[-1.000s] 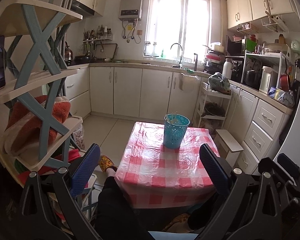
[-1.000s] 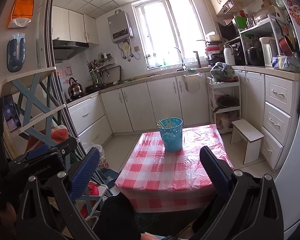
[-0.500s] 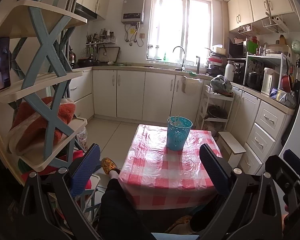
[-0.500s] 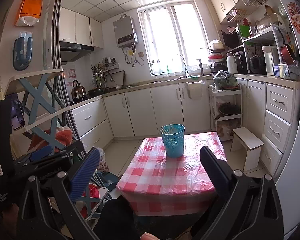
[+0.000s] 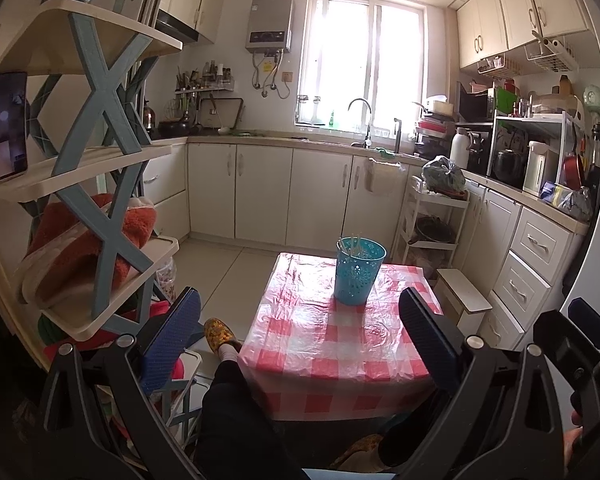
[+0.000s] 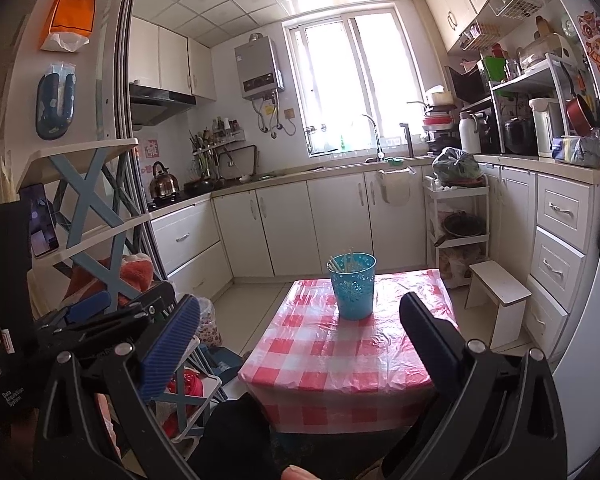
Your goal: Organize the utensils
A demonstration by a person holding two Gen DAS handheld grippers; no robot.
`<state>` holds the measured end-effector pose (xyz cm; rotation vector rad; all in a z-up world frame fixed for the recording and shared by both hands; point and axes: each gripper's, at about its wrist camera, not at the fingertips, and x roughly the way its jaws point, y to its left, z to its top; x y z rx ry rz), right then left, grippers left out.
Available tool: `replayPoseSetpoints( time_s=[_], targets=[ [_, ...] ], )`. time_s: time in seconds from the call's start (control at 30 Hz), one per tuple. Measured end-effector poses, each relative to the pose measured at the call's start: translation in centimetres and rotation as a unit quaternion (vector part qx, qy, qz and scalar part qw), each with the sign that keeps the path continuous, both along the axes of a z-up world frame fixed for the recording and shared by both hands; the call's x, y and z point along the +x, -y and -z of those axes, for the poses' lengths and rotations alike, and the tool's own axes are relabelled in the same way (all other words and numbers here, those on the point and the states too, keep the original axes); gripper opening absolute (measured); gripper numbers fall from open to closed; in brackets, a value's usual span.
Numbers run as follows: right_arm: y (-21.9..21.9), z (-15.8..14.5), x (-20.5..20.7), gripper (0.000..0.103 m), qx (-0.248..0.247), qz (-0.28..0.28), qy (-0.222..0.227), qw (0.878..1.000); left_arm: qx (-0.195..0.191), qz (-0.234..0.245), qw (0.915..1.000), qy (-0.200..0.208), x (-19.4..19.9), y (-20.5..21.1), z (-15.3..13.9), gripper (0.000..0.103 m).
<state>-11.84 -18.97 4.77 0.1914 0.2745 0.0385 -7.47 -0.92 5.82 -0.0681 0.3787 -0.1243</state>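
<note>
With both jaws apart and empty, left gripper [image 5: 296,332] and right gripper [image 6: 300,330] risk tipping the tall perforated teal plastic holder [image 6: 353,285] at frame centre, spilling its pale chopsticks [image 6: 342,263].

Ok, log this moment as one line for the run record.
left gripper: open, empty | right gripper: open, empty | teal holder: upright on checkered table, utensils inside | contact: none

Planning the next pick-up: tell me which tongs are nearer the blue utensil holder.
Left, narrowly. The left tongs and right tongs both hang open, well back from the blue utensil holder on the checked table; the left sits slightly ahead.
</note>
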Motion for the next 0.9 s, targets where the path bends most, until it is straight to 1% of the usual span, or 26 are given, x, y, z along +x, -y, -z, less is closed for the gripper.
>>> replayPoseSetpoints(
  time_s=[0.53, 0.9],
  targets=[
    [-0.7, -0.4, -1.2, 0.096, -0.013, 0.004, 0.029, 1.000, -0.008, -0.014, 0.9995, 0.028, -1.4, -0.7, -0.5, 0.095],
    [-1.3, -0.7, -2.3, 0.096, -0.021, 0.007, 0.050, 0.999, -0.008, -0.012, 0.9987, 0.050, -2.8, -0.7, -1.0, 0.095]
  ],
)
